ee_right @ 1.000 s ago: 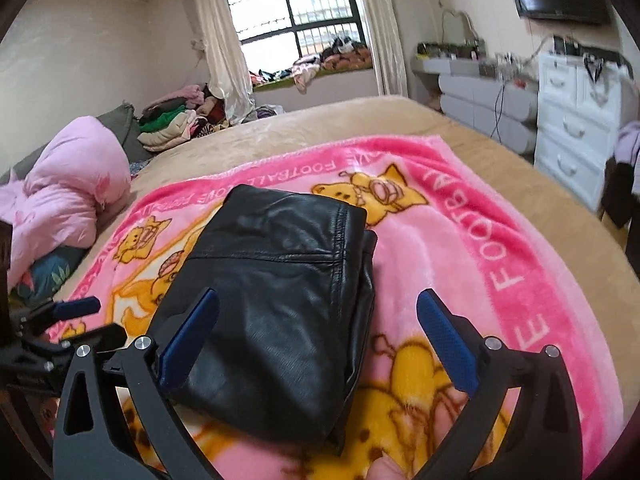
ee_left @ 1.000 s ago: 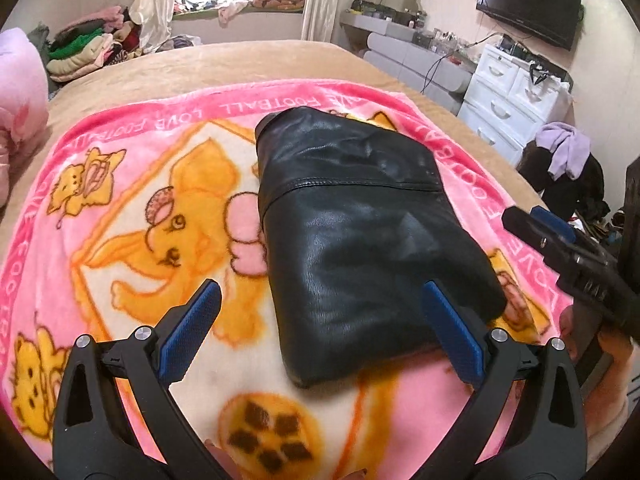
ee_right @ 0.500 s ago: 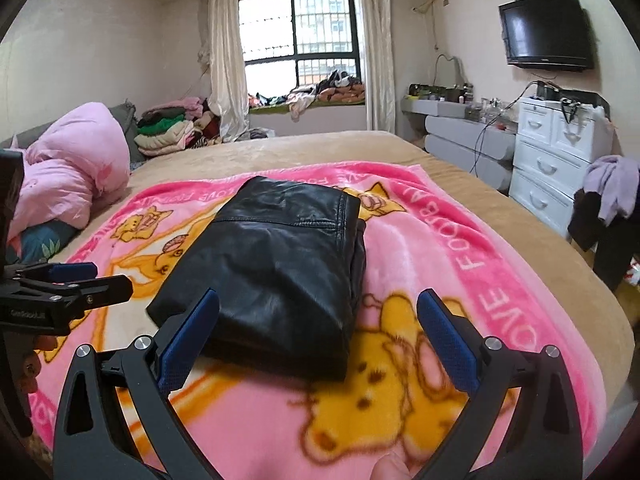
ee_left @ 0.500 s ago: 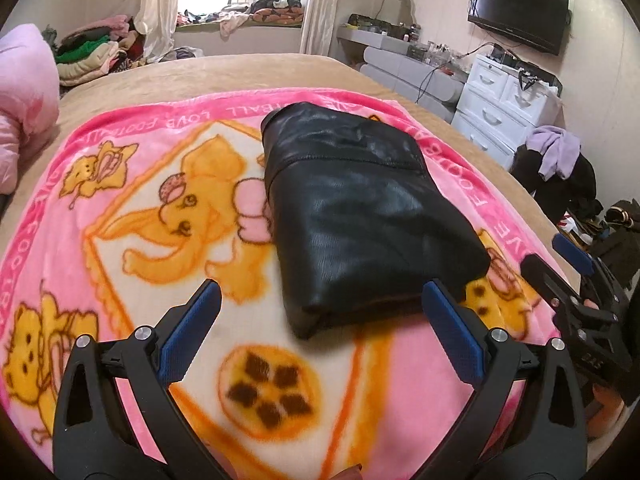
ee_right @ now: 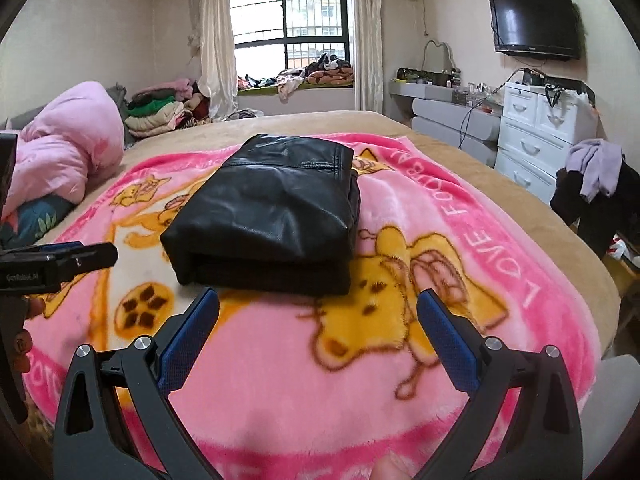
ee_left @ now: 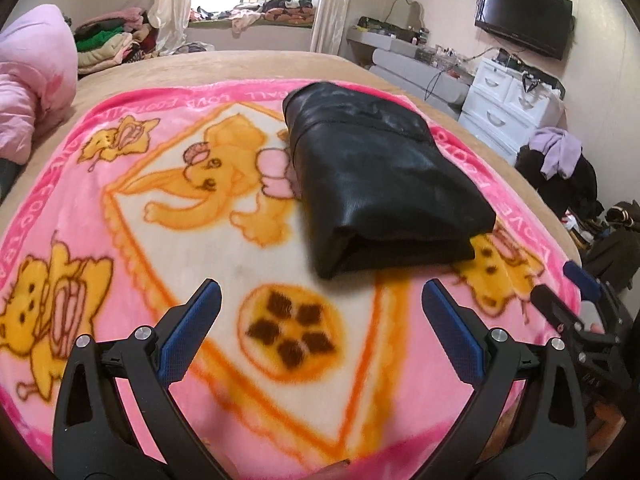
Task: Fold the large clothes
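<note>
A: What is way over on the left?

B: A puffy pink quilt [ee_right: 68, 148] is bunched up at the left side of the bed [ee_right: 328, 124]. Behind it is a pile of clothes [ee_right: 160, 108] near the window.

A: And the left gripper?

B: The left gripper [ee_left: 320, 312] is up above the pink cartoon blanket [ee_left: 168, 208]. Its jaws are wide apart and there is nothing between them.

A: Where is the black jacket?

B: The black leather jacket [ee_right: 272, 208] is folded into a neat block. It lies on the blanket in the middle of the bed. It is past both grippers, and neither one touches it.

A: What about the right gripper?

B: The right gripper [ee_right: 318, 310] is over the near part of the blanket, just in front of the jacket. Its jaws are wide apart too, with nothing in them.

A: And on the far right?

B: A white chest of drawers [ee_right: 540, 140] is by the wall, with a black TV [ee_right: 534, 22] above it. A purple top [ee_right: 596, 164] hangs over some dark clothes next to the bed.
</note>
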